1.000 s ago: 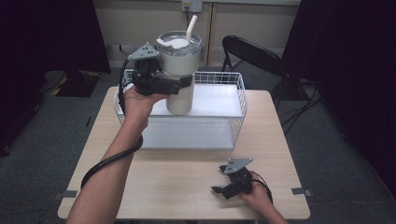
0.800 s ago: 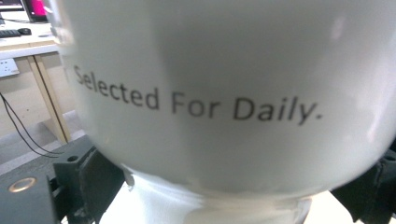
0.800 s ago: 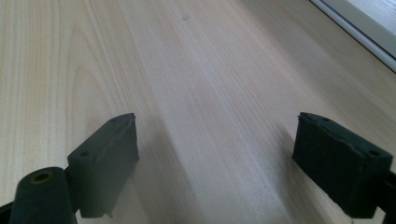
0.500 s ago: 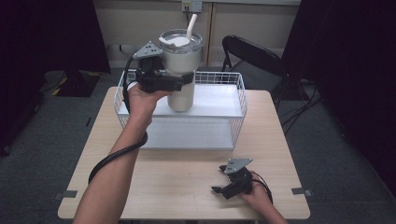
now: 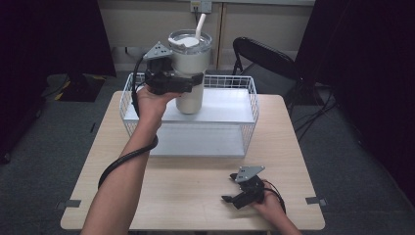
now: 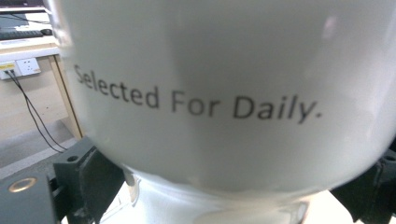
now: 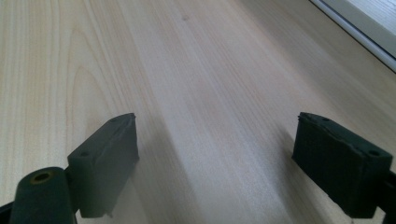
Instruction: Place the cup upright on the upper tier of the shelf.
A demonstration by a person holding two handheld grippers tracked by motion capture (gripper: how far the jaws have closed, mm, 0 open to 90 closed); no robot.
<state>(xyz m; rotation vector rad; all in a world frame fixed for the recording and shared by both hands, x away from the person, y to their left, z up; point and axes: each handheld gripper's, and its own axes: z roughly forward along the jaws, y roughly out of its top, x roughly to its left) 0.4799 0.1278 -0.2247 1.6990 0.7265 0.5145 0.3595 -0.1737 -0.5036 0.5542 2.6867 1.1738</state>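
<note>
A white tumbler (image 5: 190, 73) with a clear lid and a white straw is held upright over the white shelf inside a wire basket (image 5: 250, 105). My left gripper (image 5: 188, 84) is shut on the tumbler's middle, jaws on both sides. I cannot tell whether its base touches the shelf. In the left gripper view the tumbler (image 6: 210, 93) looms close, printed "Selected For Daily.", with my left gripper (image 6: 224, 200) clamped around its narrower lower part. My right gripper (image 5: 234, 199) lies on the wooden table (image 5: 186, 196) near the front right, open. Nothing but bare wood lies between the wide-apart jaws of my right gripper (image 7: 215, 158).
The basket stands at the back of the table and spans most of its width. A black chair (image 5: 264, 56) stands behind the table's far right corner. A cable (image 5: 122, 161) trails along the left forearm. A wall socket (image 6: 25, 67) shows behind the tumbler.
The left hand has carried the tumbler slightly up and farther back over the basket. The right gripper has stayed where it was.
</note>
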